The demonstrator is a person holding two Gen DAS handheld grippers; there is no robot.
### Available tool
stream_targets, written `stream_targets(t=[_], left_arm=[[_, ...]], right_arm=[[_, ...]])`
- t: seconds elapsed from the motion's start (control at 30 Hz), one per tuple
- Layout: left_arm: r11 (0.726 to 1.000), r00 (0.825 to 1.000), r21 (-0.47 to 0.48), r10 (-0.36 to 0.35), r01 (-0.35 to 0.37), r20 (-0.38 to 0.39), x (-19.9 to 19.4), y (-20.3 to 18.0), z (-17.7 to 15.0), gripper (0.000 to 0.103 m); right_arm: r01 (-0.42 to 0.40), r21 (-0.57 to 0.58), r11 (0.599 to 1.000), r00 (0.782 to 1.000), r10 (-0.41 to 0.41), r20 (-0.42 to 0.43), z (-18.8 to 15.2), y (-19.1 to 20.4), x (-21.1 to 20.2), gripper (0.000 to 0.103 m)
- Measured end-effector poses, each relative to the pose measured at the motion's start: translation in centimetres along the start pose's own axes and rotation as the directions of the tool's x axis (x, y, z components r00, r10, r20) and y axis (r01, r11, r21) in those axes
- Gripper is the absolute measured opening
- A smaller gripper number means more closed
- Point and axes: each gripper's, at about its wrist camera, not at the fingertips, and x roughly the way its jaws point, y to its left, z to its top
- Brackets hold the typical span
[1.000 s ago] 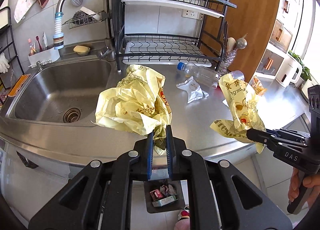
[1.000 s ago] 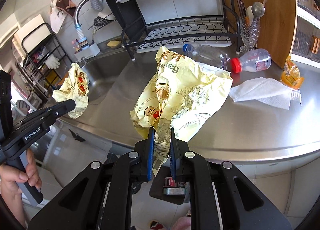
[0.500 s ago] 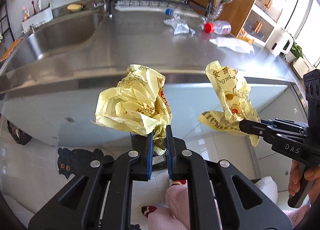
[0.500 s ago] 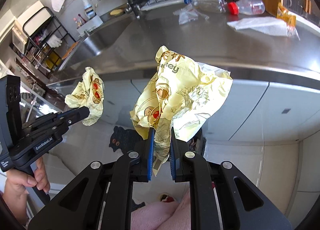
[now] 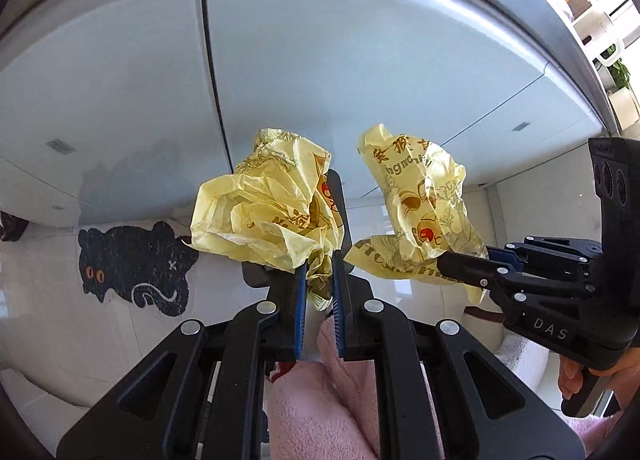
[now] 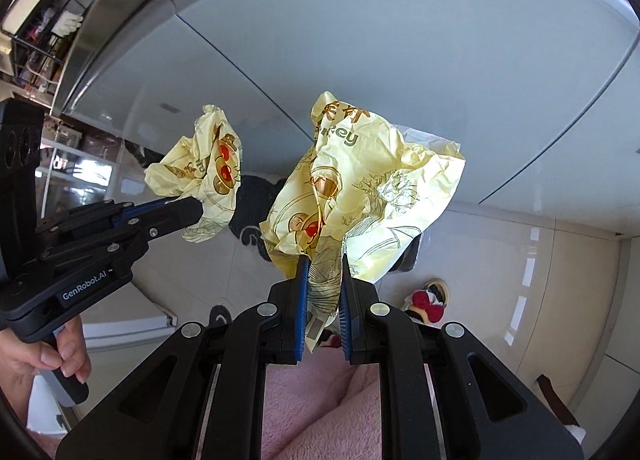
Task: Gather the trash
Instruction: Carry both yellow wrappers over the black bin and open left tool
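Two crumpled yellow wrappers, printed w/ red-and-brown cartoon art and lettering, hang in mid-air in front of pale cabinet doors [image 5: 280, 72], below the steel counter edge [image 6: 120, 4] and above a glossy tiled floor. The left wrapper [image 5: 272, 216] is a loose wad, pinched at its lower tail by the left gripper [image 5: 320, 280], jaws clenched on the paper w/ blue pads nearly together. The right wrapper [image 6: 360, 196] is broader and flatter, more sheet than ball, w/ a white inner face showing at its upper right; the right gripper [image 6: 323, 276] is clamped on its bottom fold. Each gripper also shows in the other's view, a bare hand [image 6: 44, 356] wrapped round the left handle.

Handling, as judged: thin waxed paper, near weightless, soft, springy; it crushes rather than breaks, and likely slides a bit on smooth pads. A grip on a bunched fold or twisted tail, as here, looks safest; a single loose flap could tear or slip out. The right sheet may flutter and hide what lies under it.

A dark container [image 5: 340, 196] peeks between and behind the wads, just past the left wrapper; prob. a bin, but too hidden to confirm. Elsewhere: black cat-shaped mat [image 5: 136, 264] on the floor at left, pink fuzzy clothing [image 6: 320, 408] at bottom of both views, a slipper w/ red bow [image 6: 430, 302] nearby.
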Motion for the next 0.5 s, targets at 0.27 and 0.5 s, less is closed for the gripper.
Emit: stream_targets(t=[0.27,0.5], left_arm=[[0.999,0.994,-0.043,-0.014,0.009,-0.105,8.4,3.0,2.2,0.010],[0.999,0.987,-0.054,-0.016,0.007,-0.161,12.8,3.9,2.8,0.013]], right_arm=[[0.012,0.019,1.000,0.994,-0.010,-0.106,1.8,-2.9,6.6,0.015],[0.010,0.023,1.000,0.987,-0.007,-0.159,3.2,-3.8,10.1,0.015]])
